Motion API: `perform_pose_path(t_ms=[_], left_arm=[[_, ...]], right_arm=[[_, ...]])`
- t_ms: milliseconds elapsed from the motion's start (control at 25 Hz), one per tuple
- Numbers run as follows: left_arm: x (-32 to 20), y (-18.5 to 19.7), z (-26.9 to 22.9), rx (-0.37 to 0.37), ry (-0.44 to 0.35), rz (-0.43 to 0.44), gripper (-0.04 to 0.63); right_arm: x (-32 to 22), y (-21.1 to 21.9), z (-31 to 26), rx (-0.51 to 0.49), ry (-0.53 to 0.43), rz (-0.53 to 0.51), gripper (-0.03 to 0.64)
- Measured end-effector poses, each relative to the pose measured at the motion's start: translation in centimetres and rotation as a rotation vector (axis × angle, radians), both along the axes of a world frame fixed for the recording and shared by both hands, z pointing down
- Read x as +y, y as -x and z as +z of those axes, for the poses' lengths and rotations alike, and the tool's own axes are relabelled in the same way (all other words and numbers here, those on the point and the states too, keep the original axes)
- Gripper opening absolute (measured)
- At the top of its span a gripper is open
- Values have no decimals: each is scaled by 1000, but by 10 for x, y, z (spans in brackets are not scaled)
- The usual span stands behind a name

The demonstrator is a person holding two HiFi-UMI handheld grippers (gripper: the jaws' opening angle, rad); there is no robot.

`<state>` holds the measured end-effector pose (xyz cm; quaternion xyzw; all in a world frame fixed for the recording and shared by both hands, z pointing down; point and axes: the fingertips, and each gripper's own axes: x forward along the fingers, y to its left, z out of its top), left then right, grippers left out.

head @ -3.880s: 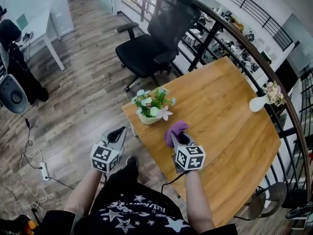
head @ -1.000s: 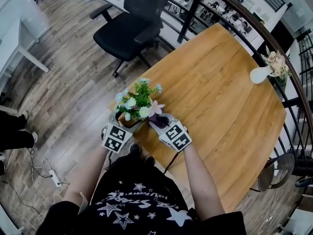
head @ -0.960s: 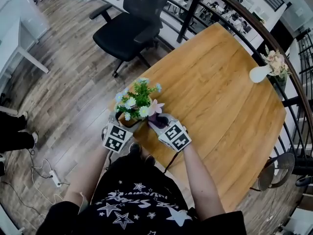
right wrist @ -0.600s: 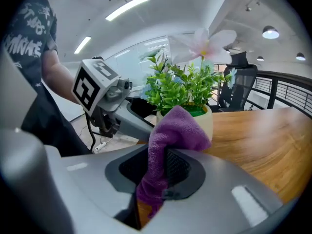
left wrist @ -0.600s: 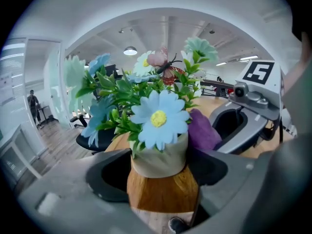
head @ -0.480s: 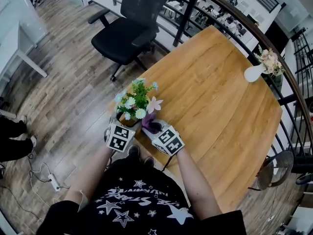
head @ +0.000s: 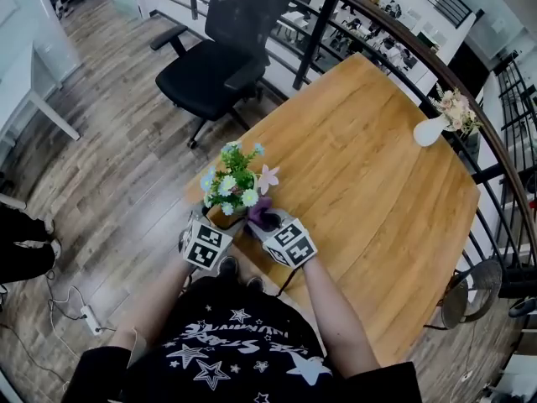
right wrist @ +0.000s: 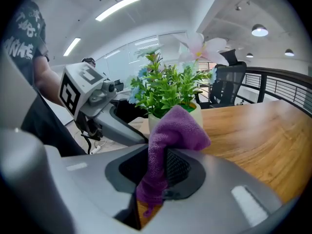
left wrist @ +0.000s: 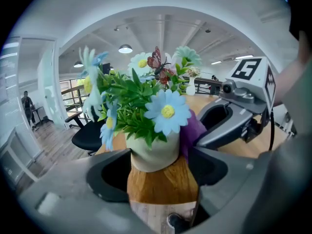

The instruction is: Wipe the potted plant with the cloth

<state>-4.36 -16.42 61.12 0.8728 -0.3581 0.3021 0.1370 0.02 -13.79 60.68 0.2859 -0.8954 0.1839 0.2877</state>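
Wooden table (head: 377,166) fills the right and centre of the room as I stand here, bare apart from 2 items; wood-plank floor to its left. Black office chair (head: 214,65) stands off the table's far-left edge, unused. Potted plant (head: 233,187) sits right at the table's near-left corner, upright: pale pot, green leaves, white, blue and pink flowers, with what looks like 1 small butterfly ornament on top. The person stands at that corner with both tools up at the pot. Left gripper (head: 211,225) comes in from the near-left, jaws set wide with the pot's lower body between them; from its own view (left wrist: 161,172) both jaw tips look to be against the pot's sides, so I read it as a steadying hold, though contact is close to call. Right gripper (head: 267,225) comes in from the near-right, jaws clamped together on the purple cloth (right wrist: 173,130), which sticks up from the tips in a bunch. That bunch lies against the pot's near-right side, just under the lowest leaves. Small white vase (head: 430,129) with pale flowers stands well apart at the table's far-right edge, not involved. Progress, my judgement: wiping is under way at 1 spot on the pot wall. No dirt or wet streak shows, so I can't tell how much has been covered; the far side of the pot, the rim and the leaves look to be left.
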Motion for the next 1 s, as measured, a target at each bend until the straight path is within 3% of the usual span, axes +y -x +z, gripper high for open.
perform_pose_path(t_ms=[280, 640, 880, 1000], left_arm=[[23, -8, 0, 27, 25, 44, 380], [46, -24, -3, 67, 50, 203, 380], [33, 12, -2, 18, 20, 179, 380], [22, 27, -3, 22, -2, 230, 380]], right_arm=[[-7, -14, 2, 18, -6, 68, 81], [-26, -34, 2, 55, -18, 138, 81], [-26, -34, 0, 60, -15, 130, 81], [-26, -34, 1, 64, -13, 128, 81]])
